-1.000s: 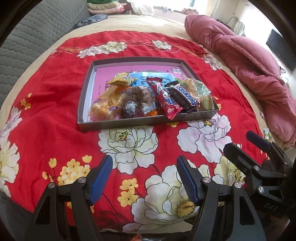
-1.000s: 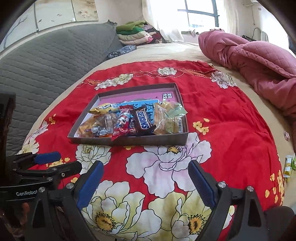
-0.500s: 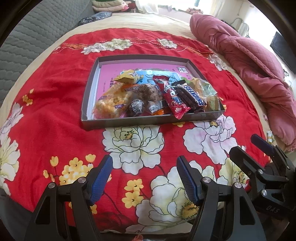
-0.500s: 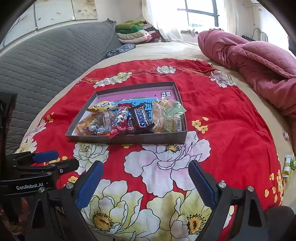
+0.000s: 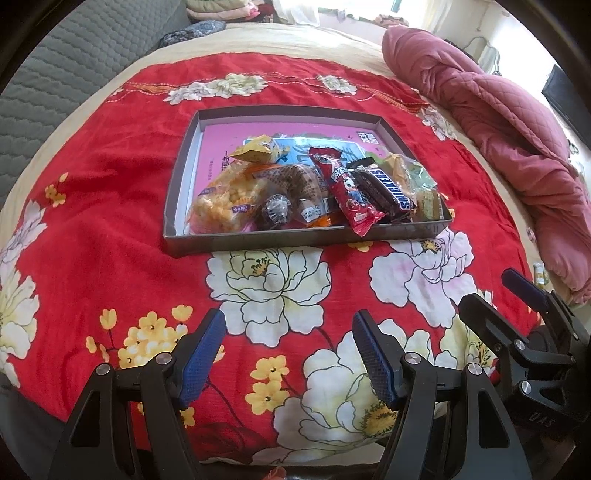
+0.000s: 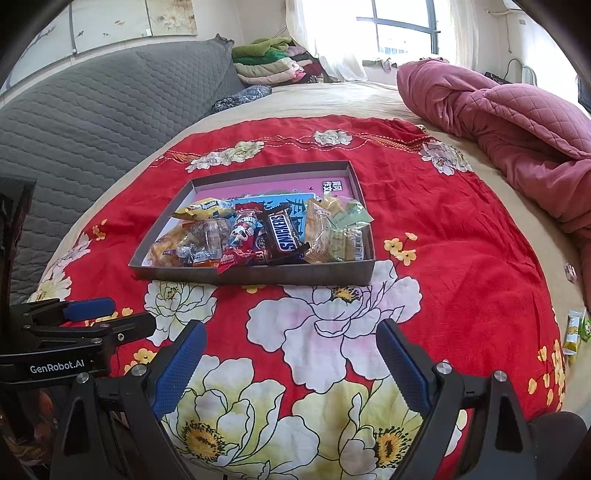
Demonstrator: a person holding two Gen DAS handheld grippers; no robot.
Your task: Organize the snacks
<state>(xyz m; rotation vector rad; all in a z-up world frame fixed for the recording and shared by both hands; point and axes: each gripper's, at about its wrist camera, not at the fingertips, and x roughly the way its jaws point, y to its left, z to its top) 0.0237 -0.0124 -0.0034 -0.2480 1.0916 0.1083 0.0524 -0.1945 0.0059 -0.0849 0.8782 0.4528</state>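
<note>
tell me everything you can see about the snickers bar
The Snickers bar is a dark brown glossy wrapper, sealed as far as shows, with the white brand name along its length. It lies flat but askew in the shallow grey tray, near the front wall, its far end pointing to the tray's back. A red cartoon-printed packet lies against one side, a clear bag of pale biscuits against the other. No gripper touches it.

Bright daylight from window (image 6: 402, 31), glare there; fisheye-warped, dark corners.
</note>
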